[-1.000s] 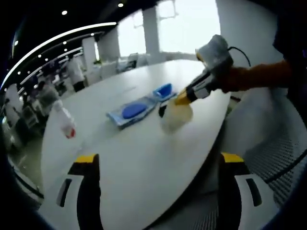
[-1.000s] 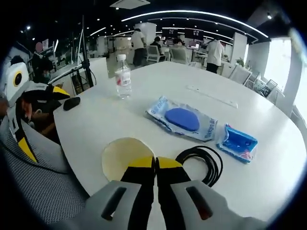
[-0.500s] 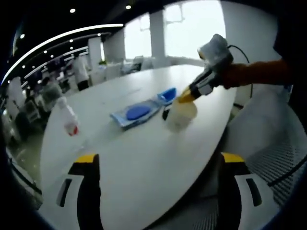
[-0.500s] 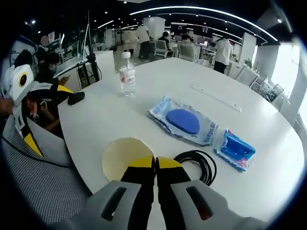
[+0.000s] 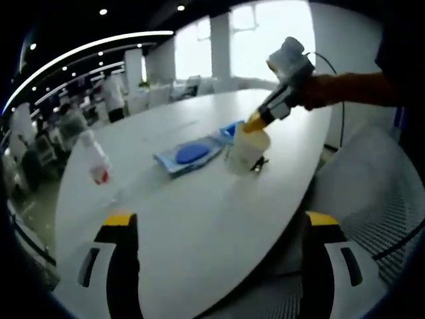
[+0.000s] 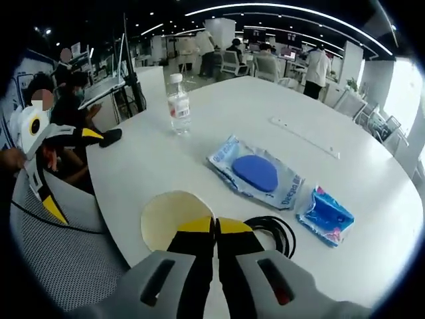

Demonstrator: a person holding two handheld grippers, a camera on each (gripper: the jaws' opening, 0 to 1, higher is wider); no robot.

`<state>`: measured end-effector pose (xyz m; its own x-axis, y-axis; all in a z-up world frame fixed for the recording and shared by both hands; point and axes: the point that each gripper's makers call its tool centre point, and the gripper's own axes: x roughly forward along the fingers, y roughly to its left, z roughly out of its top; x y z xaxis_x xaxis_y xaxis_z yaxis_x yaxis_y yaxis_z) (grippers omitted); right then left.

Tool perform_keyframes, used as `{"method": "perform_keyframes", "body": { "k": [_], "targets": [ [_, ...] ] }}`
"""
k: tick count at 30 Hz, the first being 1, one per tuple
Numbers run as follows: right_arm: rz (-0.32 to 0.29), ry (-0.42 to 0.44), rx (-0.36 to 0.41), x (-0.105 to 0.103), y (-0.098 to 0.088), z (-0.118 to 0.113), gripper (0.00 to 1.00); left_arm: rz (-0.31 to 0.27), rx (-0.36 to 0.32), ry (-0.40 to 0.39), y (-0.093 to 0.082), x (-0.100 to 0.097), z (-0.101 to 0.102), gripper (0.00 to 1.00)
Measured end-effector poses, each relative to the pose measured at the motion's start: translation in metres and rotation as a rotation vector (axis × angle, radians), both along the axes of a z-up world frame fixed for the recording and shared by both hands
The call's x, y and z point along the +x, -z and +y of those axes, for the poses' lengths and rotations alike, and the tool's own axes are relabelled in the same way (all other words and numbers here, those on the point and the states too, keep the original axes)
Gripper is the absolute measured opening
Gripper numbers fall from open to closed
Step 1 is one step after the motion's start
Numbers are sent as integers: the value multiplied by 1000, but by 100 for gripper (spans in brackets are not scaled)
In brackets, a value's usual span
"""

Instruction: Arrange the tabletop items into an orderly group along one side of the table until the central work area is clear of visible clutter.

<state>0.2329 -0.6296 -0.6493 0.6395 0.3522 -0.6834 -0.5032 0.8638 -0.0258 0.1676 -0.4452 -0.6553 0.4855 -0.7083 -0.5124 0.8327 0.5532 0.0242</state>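
My right gripper [image 6: 214, 226] is shut on the rim of a pale paper cup [image 6: 174, 219]. In the left gripper view the cup [image 5: 248, 151] hangs upright just above the white table [image 5: 199, 219], held by the right gripper [image 5: 257, 121]. A coiled black cable [image 6: 271, 231] lies beside the cup. Past it lie a blue-pad packet [image 6: 255, 174] and a blue tissue pack [image 6: 325, 216]. A water bottle [image 6: 178, 105] stands far back. My left gripper [image 5: 220, 219] is open and holds nothing. It hovers over the near table edge.
The left gripper [image 6: 46, 149] shows at the table's left edge, next to a small black object [image 6: 111, 136]. A thin white strip [image 6: 305, 137] lies toward the far side. A mesh chair [image 6: 73, 259] stands by the table. People sit and stand in the background.
The right gripper has raised the cup off the table, and the black cable now shows beside it in the left gripper view. The left gripper stays open.
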Motion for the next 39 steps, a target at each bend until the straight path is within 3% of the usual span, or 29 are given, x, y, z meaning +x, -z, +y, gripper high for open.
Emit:
{"method": "perform_keyframes", "body": {
  "k": [8,18,39],
  "targets": [
    [-22,-100,-31,12,-9,17,0,8,20,4,3,-1,1,98],
    [-11,-164,-37,25,-15,30,0,4,22,-15,3,2,4,98],
    [12,-112,33,64,-31,34,0,-15,31,-35,3,3,14,96]
  ]
}}
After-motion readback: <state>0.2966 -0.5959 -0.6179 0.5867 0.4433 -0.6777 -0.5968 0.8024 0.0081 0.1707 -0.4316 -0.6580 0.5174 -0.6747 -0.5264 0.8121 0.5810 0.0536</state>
